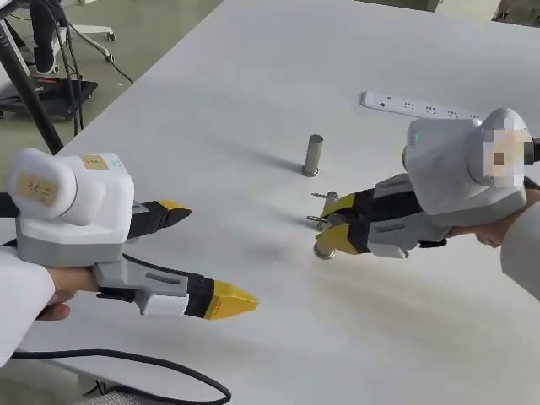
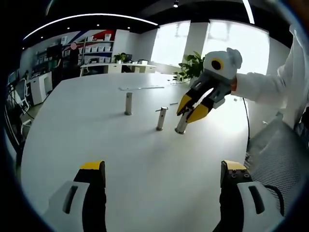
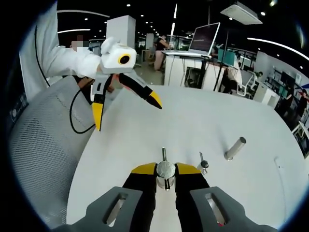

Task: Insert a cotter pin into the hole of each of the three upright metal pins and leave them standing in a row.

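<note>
Three metal pins (image 2: pixel 128 103) on the white table (image 1: pixel 253 76), all upright, long axis vertical, bases down, in a rough row running far to near.

- Far pin (image 1: pixel 314 156): bare, standing alone.
- Middle pin (image 2: pixel 161 118): one cotter pin (image 1: pixel 319 196) crosswise through its top, lying level.
- Near pin (image 3: pixel 165 171): second cotter pin (image 3: pixel 163 153) through its head, also level, pointing away from the right gripper (image 1: pixel 329 224).

Cotter pins counted: two.

Right gripper: jaws clenched on the upper part of the near pin, whose base is at the table.

Left gripper (image 1: pixel 202 253): jaws spread wide, grasping nothing, held at the near left, well apart from the pins.

One power strip (image 1: pixel 422 107) lies far right. One black cable (image 1: pixel 126 363) runs along the near edge.
</note>
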